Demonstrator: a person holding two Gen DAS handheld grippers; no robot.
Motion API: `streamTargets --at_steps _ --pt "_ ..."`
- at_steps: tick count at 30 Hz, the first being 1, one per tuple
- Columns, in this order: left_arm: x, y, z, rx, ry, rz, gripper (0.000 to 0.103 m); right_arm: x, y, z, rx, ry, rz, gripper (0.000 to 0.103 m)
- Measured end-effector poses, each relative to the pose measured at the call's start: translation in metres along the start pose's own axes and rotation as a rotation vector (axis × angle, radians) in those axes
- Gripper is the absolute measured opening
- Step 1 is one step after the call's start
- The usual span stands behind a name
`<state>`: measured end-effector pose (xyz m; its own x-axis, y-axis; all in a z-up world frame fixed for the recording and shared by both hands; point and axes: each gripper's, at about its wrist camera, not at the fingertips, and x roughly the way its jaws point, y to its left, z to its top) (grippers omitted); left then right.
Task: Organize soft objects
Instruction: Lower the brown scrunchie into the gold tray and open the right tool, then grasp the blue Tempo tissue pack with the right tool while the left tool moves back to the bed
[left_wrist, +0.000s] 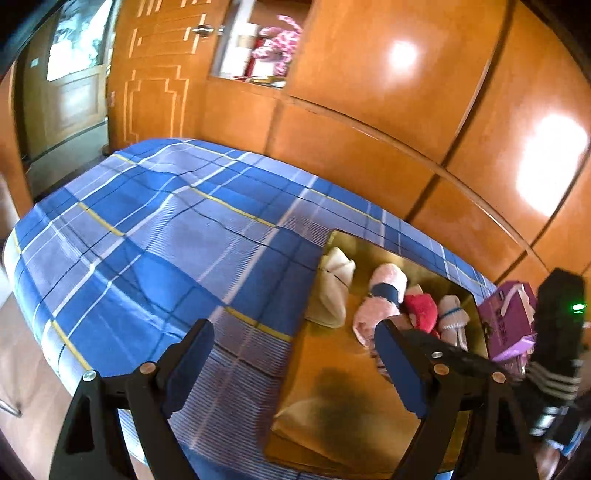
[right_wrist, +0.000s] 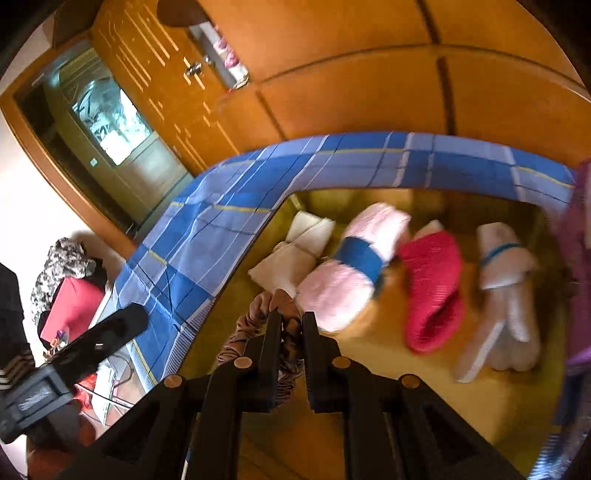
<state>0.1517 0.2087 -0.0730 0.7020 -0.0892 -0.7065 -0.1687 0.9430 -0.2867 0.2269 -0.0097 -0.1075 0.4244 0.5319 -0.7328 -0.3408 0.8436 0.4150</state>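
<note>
The right gripper is clamped tight on a brown striped cloth bundle, which bunches up between its black jaws and spills out to their left. The left gripper stands wide apart with nothing between its blue-padded fingers. Below and beyond both tools spreads the bed in its blue plaid sheet, running away from the left gripper toward the orange wooden wardrobe. Resting on the sheet, directly under the right gripper, is a shallow gold-lined box. Inside it, just ahead of the right gripper's tips, lies a pink towel roll with a blue band around it; to the left of that, a folded white cloth; to the right, a red knitted piece, then a white roll tied with a thin blue band. The held bundle hangs over the box's near left part, just beside the pink roll.
</note>
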Motion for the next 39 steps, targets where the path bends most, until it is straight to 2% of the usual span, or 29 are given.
streamTargets --at_steps 6,11,13,16,23,29,35,39 --pt "-0.008 0.018 0.004 -0.047 -0.02 0.016 0.089 0.032 0.011 0.0 0.052 0.062 0.024 0.011" --pt "-0.009 0.027 0.005 -0.069 -0.018 0.023 0.089 0.054 0.014 -0.004 0.096 0.093 0.011 0.013" --pt "-0.009 0.027 0.004 -0.072 -0.014 0.021 0.089 0.062 0.016 -0.005 0.095 0.126 -0.004 0.026" --pt "-0.008 0.023 0.001 -0.064 -0.008 0.02 0.089 0.061 0.017 -0.004 0.087 0.131 -0.013 0.035" --pt "-0.006 0.009 -0.004 -0.034 0.001 0.008 0.089 0.029 0.015 -0.005 0.071 0.085 0.003 0.035" --pt "-0.005 -0.002 -0.01 -0.017 0.012 -0.009 0.09 -0.005 0.019 -0.005 0.021 0.041 -0.05 0.035" --pt "-0.003 -0.024 -0.02 0.021 0.04 -0.064 0.09 -0.063 0.017 -0.004 -0.046 -0.069 -0.138 0.035" --pt "-0.001 -0.044 -0.027 0.059 0.067 -0.098 0.091 -0.108 0.006 -0.004 -0.043 -0.145 -0.119 0.035"
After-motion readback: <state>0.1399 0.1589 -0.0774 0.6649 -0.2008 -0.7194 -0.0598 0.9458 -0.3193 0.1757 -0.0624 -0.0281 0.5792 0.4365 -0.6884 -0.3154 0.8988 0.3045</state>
